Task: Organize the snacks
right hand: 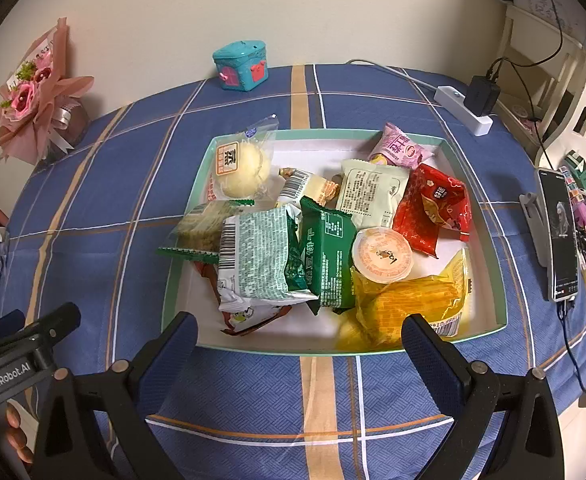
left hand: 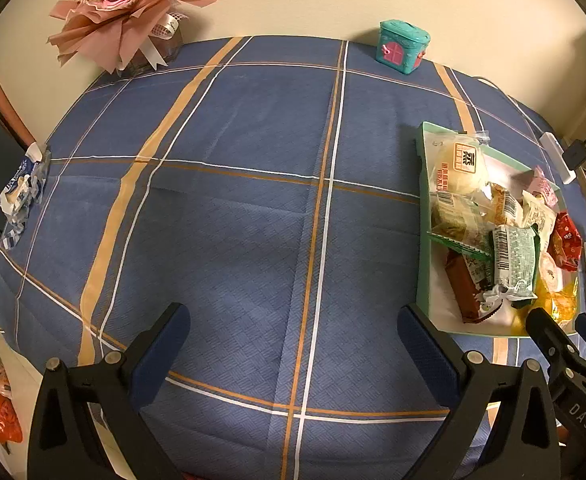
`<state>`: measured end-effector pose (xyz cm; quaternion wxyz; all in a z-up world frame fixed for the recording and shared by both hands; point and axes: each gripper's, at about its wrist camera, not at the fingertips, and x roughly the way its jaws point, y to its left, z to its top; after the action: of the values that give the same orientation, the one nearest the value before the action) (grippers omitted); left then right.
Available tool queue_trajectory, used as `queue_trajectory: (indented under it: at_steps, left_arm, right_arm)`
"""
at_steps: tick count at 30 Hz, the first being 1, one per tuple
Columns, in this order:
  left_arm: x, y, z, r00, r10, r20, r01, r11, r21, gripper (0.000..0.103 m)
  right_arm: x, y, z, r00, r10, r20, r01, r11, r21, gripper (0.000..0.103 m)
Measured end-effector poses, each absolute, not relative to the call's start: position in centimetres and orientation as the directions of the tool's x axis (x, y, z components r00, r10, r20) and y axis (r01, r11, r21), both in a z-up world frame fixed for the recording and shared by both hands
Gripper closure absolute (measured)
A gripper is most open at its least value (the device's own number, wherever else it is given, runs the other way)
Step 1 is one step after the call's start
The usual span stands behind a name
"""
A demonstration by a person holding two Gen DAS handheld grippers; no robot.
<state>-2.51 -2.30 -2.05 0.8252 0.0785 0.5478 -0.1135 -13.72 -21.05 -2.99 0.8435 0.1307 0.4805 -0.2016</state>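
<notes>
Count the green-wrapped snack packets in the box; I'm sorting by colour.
3 visible: a pale green barcode packet at centre, a dark green packet to its right, a clear green-edged packet overhanging the box's left rim. More may be buried.

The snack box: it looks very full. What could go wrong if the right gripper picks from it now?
1. The snack box holds overlapping packets; pulling the green packet could drag the jelly cup leaning on it.
2. The open right gripper may crush the soft yellow packet near the front wall.
3. The flat packet overhanging the left wall might slide out.
</notes>
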Motion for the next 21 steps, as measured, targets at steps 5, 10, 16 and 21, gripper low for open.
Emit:
queue_trajectory:
  at_steps: [5,10,16,21]
  left_arm:
    - [-2.5,-2.3,-2.06,0.374,-0.101,-0.922,0.273,0.962,0.006,0.0]
    - [-2.44,-2.23,-2.08,0.374,-0.1,-0.922,0.273,0.962,0.007,0.0]
    - [-2.48,-2.27,-2.05,0.374,-0.1,-0.922,0.273,0.962,0.006,0.0]
    - [-2.41,-2.14,-2.06,0.374,-0.1,-0.922,0.274,0.962,0.007,0.0]
  right_arm:
    - [-13.69,-20.97,-3.03,0.457,-0.215,-0.863,0.468,0.883,0.027,0.0]
    - [-13.68,-21.0,-3.04,0.457,-0.215,-0.863,0.467,0.884,0.027,0.0]
    - [-13.63,-20.91,-3.07,0.456,-0.216,-0.864,0.468,0.884,0.026,0.0]
    - [-13.62,-20.94,-3.06,0.456,-0.216,-0.863,0.468,0.883,0.026,0.0]
